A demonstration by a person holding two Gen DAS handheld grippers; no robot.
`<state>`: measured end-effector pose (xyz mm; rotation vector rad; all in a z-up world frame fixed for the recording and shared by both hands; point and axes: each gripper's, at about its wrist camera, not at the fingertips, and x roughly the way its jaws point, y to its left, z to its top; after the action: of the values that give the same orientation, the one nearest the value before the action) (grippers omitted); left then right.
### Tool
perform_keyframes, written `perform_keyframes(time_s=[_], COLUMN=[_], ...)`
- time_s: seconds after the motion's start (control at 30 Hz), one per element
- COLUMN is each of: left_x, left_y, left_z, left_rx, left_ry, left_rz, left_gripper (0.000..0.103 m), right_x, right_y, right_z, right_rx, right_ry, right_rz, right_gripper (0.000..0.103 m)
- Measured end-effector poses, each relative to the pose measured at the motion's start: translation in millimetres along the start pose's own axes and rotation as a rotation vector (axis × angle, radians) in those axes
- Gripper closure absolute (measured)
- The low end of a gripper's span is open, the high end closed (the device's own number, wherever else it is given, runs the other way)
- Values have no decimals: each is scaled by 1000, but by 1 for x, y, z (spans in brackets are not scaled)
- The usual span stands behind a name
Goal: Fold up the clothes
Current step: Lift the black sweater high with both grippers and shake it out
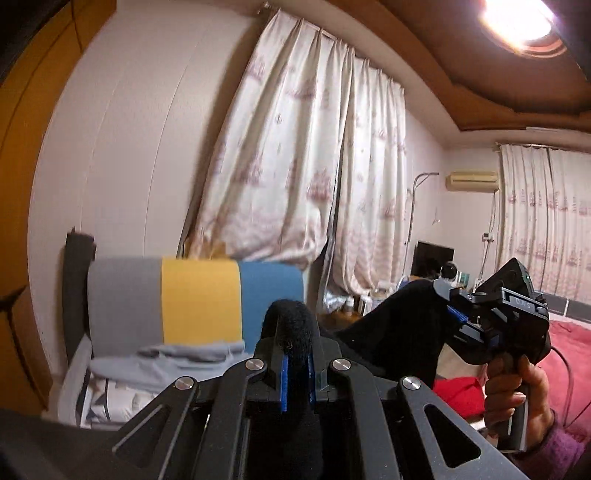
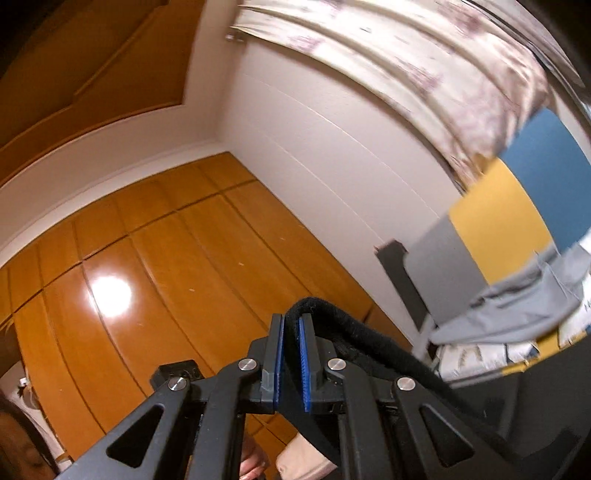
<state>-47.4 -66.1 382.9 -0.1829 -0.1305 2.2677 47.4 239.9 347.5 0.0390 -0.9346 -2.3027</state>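
Closest to us in the left wrist view, our left gripper [image 1: 296,363] is clamped tight on a fold of the black garment [image 1: 391,332], its blue pads [image 1: 284,384] pressing the fuzzy cloth, which bulges up in a rounded hump just above the fingertips. In the right wrist view our right gripper [image 2: 291,354] is likewise closed hard on the same black garment [image 2: 369,339]: a thick rolled edge loops over the fingertips and runs off down and to the right.

A little further out in the left view, we see the right gripper [image 1: 458,314] from the side, held by a hand [image 1: 513,398] in a purple sleeve [image 1: 557,446], with the dark cloth stretched in the air between the two tools. Just below it lies something red [image 1: 458,395], and a pink bedcover [image 1: 569,343] spreads to the right.

Beyond the left gripper, a folded pale grey garment [image 1: 177,360] rests on top of a patterned white stack, against a headboard panelled in grey, yellow and blue [image 1: 199,299]. Behind that hang patterned curtains [image 1: 295,155] on a white wall. Farther off there are an air conditioner [image 1: 471,181] and a lit ceiling lamp [image 1: 517,18]. The right view looks towards glossy wooden wardrobe doors [image 2: 147,266].
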Motion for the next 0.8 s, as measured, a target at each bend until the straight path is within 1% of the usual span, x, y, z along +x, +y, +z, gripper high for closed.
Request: perform_keyframes(time_s=[0.07, 0.1, 0.17, 0.2, 0.27, 0.33, 0.37, 0.4, 0.43, 0.47, 0.5, 0.57, 0.6, 0.67, 0.7, 0.77, 0.8], left_x=[-13, -20, -34, -42, -54, -60, -59, -57, -52, -47, -39, -22, -18, -13, -15, -27, -33], left_y=[0, 0, -2, -2, -5, -10, -13, -16, -15, -12, -3, 18, 30, 54, 65, 85, 94], left_z=[16, 24, 39, 44, 51, 52, 48, 43, 30, 18, 1, -39, -58, -92, -106, -124, -130], left_rx=[-19, -29, -46, -48, -47, -18, 2, 20, 31, 29, 11, -41, -75, -133, -159, -199, -226], left_ry=[-27, -40, -67, -77, -82, -67, -49, -29, -4, 18, 61, 158, 198, 263, 274, 278, 277], left_rz=[-17, -26, -42, -50, -71, -90, -81, -69, -54, -43, -29, 1, 11, 36, 48, 42, 46], left_gripper=[96, 96, 96, 96, 96, 96, 96, 96, 96, 96, 95, 96, 96, 96, 96, 96, 96], right_x=[-7, -11, -20, -24, -31, -30, -28, -27, -22, -16, -11, -3, 1, 3, 1, -3, -3], right_y=[24, 35, 60, 74, 104, 119, 118, 116, 104, 89, 74, 27, 3, -47, -66, -103, -113], right_z=[7, 9, 14, 16, 13, 1, -9, -21, -39, -59, -80, -134, -161, -223, -246, -289, -302], right_rx=[-26, -39, -72, -102, -205, -274, -299, -321, -337, -351, -365, -347, -333, -264, -226, -107, -61], right_ry=[-13, -24, -55, -62, -65, -32, -16, -1, 43, 96, 150, 286, 357, 504, 549, 608, 620], right_rz=[28, 53, 112, 118, 122, 86, 49, 7, -59, -133, -207, -350, -422, -513, -533, -541, -535], right_gripper=[96, 103, 103, 103, 103, 103, 102, 97, 76, 67, 66, 61, 60, 60, 60, 57, 57])
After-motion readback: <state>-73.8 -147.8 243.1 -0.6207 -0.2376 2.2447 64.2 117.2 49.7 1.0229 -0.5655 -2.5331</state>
